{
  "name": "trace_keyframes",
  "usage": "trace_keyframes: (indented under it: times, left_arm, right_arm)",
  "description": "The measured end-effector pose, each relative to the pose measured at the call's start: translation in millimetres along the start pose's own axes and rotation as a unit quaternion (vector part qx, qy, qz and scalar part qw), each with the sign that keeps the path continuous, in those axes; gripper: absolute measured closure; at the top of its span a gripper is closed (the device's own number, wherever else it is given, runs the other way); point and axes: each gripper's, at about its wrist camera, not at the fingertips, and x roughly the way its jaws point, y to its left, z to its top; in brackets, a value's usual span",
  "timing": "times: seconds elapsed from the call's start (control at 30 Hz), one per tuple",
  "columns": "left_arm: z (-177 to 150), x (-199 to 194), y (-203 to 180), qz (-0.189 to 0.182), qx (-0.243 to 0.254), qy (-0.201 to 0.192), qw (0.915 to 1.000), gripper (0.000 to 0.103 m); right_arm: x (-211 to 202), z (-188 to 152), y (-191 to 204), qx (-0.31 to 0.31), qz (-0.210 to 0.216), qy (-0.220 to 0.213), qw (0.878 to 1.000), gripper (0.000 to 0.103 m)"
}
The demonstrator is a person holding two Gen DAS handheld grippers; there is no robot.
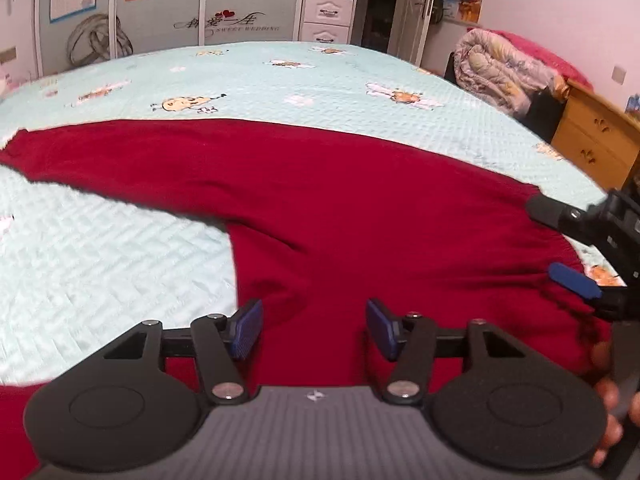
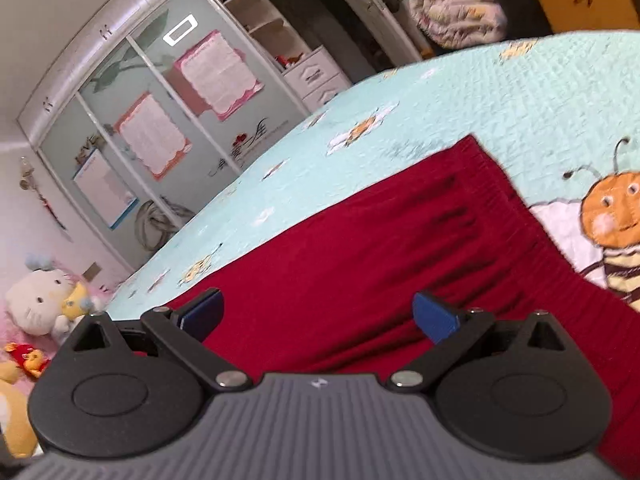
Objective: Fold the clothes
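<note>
Trousers of dark red knit lie spread flat on the bed, waistband toward the bed's right edge and one leg running toward its left edge; the second leg appears to run along the near edge below the left tongs, though most of it is out of view. Left tongs stand wide, nothing between the pads, hovering over the crotch area near the near edge. Right tongs also stand wide and hold nothing, positioned over the waistband end; in the left view both fingers straddle the gathered waistband edge. Garment state fits either a layout awaiting a fold or a piece just released after smoothing; the views do not settle which. Risks from here: closing on a single layer at the waistband would lift only the top cloth and leave the underside dragging, producing a skewed fold. Elastic gathers there are bulky and may slip from the pads. Uneven lift between the two tongs would twist the fabric, and the quilted bedcover could catch the knit and bunch it.
</note>
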Motion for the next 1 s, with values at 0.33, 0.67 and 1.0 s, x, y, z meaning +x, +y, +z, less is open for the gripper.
trace_keyframes:
  times: [0.33, 0.67, 1.0]
  left_arm:
    - [2.7, -10.5, 9.6, 0.005, -0.013, -0.021, 0.9997, 0.043]
    - [4.6, 7.2, 6.8, 0.003, 0.008, 0.009, 0.9999, 0.042]
    - [-13.4, 14.5, -9.4, -0.008, 0.060, -0.003, 0.9982, 0.033]
  right_arm:
    - [-7.7, -2.9, 6.8, -0.017, 0.027, -0.022, 0.999, 0.003]
    - [5.9, -10.0, 6.7, -0.039, 0.024, 0.010, 0.999, 0.003]
    - [5.6, -10.0, 8.1, -0.030, 0.066, 0.016, 0.997, 0.003]
